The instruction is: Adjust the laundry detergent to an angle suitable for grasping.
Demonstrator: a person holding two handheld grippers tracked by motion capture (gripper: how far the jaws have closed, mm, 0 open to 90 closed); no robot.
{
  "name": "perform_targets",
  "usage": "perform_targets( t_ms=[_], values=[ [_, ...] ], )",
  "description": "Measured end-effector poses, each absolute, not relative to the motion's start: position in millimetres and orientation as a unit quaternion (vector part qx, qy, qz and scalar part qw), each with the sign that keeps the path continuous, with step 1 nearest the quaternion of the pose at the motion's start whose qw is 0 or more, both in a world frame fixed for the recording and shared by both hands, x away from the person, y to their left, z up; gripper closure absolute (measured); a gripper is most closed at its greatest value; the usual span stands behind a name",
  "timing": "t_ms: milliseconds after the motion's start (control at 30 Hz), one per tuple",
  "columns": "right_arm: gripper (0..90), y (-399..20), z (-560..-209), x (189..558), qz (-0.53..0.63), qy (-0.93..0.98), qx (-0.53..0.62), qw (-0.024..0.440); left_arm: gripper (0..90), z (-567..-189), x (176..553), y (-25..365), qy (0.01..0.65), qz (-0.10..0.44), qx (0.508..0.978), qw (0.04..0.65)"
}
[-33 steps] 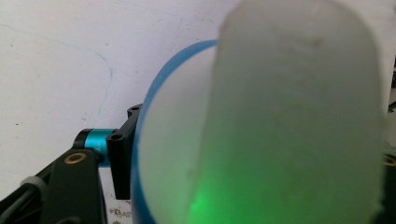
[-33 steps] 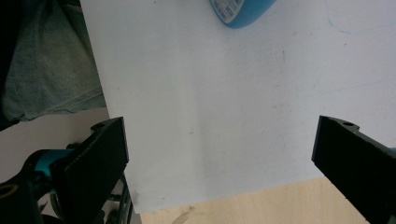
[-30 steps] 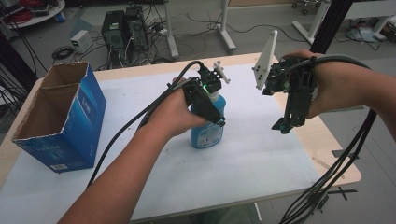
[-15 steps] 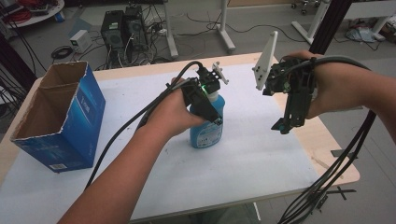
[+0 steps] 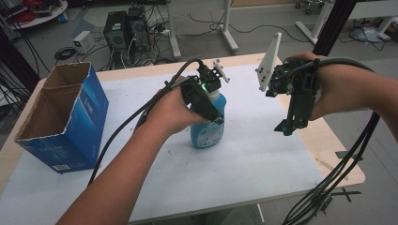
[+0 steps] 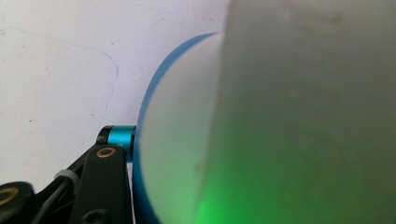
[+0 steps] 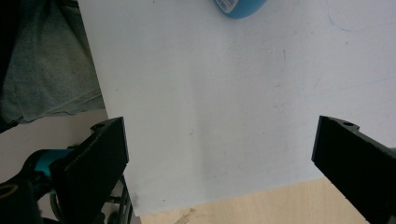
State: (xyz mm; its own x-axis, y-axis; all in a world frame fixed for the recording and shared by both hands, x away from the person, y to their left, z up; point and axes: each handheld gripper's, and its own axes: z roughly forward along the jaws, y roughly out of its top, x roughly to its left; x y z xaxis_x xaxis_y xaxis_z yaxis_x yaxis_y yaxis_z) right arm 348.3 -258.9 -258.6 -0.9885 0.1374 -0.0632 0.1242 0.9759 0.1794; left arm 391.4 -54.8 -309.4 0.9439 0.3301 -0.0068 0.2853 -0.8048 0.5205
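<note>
The left tongs point(image 5: 213, 105) are clamped on the blue spray bottle point(image 5: 206, 129), which stands upright in the middle of the white surface point(image 5: 253, 159). Their jaws have just been closing, and the bottle sits between them now, gripped high up around its shoulder. In the left gripper view the bottle's pale body point(image 6: 289, 121) presses right up against the lens, lit green from below, with a blue edge curving down beside one black jaw. Through the bottle's clear blue wall in the high view, liquid shows in the lower part, behind a white label.

Over on the right, the right tongs point(image 5: 290, 125) hang above the surface, well apart from the bottle, pointing down. Their jaws stand wide open with nothing between them. The right gripper view looks straight down through them at bare white sheet, with the blue base of the bottle point(image 7: 240, 7) at the far edge.

At the left of the surface stands a blue cardboard box point(image 5: 70, 126), top flaps open, tilted slightly; what shows of its brown inside is bare.
</note>
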Motion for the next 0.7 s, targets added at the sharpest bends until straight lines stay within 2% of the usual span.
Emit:
perform_targets(
  t_ms=[500, 700],
  values=[
    [2.8, -249, -256, 345, 0.085, 0.994, 0.06, 0.04, 43.2, -279, 381, -29, 0.113, 0.019, 0.956, 0.269],
    [2.8, -244, -254, 343, 0.081, 0.994, 0.057, 0.041, 43.2, -275, 376, -19, 0.063, -0.007, 0.963, 0.262]
  ],
)
